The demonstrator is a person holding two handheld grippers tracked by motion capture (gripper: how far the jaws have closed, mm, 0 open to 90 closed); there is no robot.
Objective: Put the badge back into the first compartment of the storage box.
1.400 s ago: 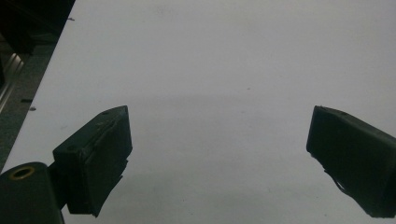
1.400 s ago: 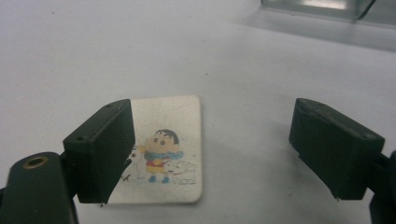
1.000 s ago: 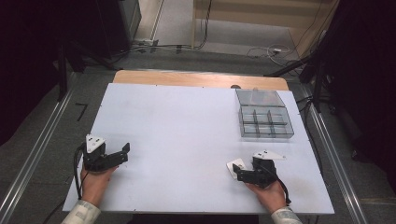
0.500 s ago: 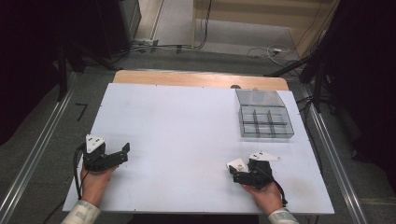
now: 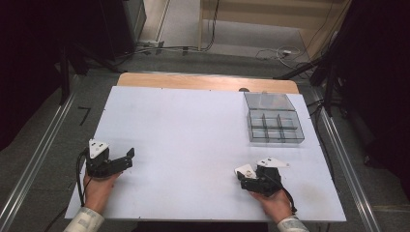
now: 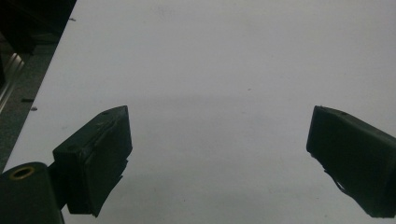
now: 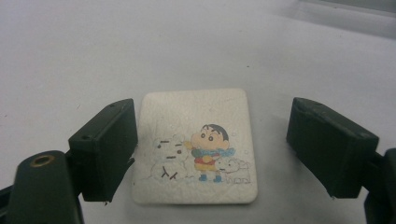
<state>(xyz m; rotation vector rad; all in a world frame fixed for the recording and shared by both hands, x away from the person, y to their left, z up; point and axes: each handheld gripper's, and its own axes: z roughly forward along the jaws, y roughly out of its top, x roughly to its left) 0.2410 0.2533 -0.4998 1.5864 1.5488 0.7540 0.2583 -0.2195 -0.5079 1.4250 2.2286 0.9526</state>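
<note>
High view: left gripper (image 5: 126, 158) parked near the counter's (image 5: 193, 130) left edge, right gripper (image 5: 243, 180) low at the near right beside a small card (image 5: 245, 170); clear compartment box (image 5: 273, 123) far right, wide bare surface between.

Left gripper view: jaws spread wide, empty.

Right gripper view: jaws wide apart, straddling the flat cartoon card (image 7: 195, 145) (nothing clamped). Likely the pickup step; lying so flat, probably needs an edge pinched.

A lab or recording bay is suggested; a white table (image 5: 193, 125) is flanked by metal rails (image 5: 34, 164); cables (image 5: 164, 48) are strewn across the floor. Dark curtains (image 5: 377, 72) are hung around it.
</note>
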